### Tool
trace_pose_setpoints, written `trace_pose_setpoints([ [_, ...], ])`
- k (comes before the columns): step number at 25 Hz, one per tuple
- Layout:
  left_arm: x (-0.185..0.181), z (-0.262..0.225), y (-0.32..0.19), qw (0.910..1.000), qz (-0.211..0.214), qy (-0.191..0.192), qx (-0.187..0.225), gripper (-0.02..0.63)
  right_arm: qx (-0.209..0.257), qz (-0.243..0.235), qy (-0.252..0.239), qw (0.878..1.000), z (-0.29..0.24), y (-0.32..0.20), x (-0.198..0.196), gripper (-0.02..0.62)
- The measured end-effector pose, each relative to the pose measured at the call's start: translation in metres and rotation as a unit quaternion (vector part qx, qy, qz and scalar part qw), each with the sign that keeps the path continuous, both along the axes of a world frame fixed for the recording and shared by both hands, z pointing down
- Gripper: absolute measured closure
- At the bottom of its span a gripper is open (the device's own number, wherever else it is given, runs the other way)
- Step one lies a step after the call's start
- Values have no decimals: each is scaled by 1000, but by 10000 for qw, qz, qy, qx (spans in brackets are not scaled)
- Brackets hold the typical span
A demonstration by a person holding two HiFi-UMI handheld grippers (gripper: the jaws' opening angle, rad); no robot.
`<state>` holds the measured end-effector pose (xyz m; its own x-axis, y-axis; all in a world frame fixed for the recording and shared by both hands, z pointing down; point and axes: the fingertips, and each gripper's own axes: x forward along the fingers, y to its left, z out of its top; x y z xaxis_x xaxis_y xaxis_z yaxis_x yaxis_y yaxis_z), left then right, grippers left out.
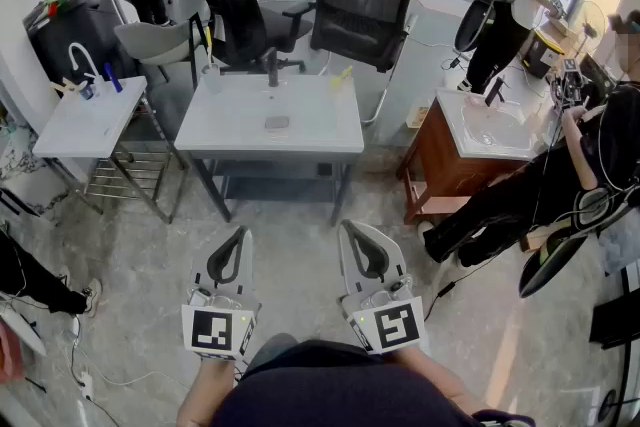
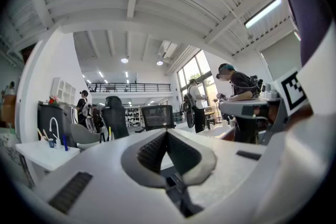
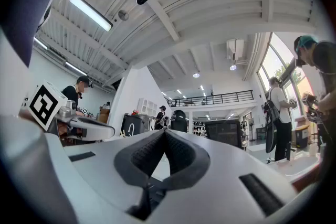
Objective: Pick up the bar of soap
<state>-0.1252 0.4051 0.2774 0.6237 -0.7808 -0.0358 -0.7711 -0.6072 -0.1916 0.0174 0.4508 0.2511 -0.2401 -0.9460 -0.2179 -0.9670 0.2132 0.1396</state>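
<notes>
The bar of soap (image 1: pixel 277 124) is a small grey oval lying on the white washstand top (image 1: pixel 230 130) ahead of me, in front of a dark faucet (image 1: pixel 271 65). My left gripper (image 1: pixel 240 232) and right gripper (image 1: pixel 348 226) hang low over the floor, well short of the washstand, side by side and pointing at it. Both are shut with nothing between the jaws. In the left gripper view the left gripper (image 2: pixel 167 131) has its pads meeting at the tip. The right gripper view shows the right gripper (image 3: pixel 165 131) the same way. The soap is not visible in either gripper view.
A white side table (image 1: pixel 85 120) with a curved tap stands at left. Black office chairs (image 1: pixel 355 5) stand behind the washstand. A wooden vanity with a basin (image 1: pixel 480 130) is at right, with a seated person (image 1: pixel 590 175) and a standing person (image 1: pixel 510 5) near it.
</notes>
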Motion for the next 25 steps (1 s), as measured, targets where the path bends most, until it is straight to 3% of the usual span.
trace_pose_setpoints([
  [5, -17, -34, 45, 10000, 13, -9, -33, 606, 261, 91, -12, 9996, -24, 44, -25, 580],
  [10, -20, -3, 73, 9988, -132, 299, -358, 606, 255, 121, -20, 9996, -25, 62, -37, 581],
  [13, -23, 9, 72, 9983, -124, 274, -498, 606, 142, 201, -168, 9996, -15, 66, -32, 580],
  [19, -15, -10, 75, 9994, -186, 285, -107, 606, 86, 136, -180, 9997, -3, 66, -25, 580],
  [25, 1, -6, 74, 9992, -238, 293, -116, 606, -62, -47, -145, 9999, 5, 58, -19, 580],
])
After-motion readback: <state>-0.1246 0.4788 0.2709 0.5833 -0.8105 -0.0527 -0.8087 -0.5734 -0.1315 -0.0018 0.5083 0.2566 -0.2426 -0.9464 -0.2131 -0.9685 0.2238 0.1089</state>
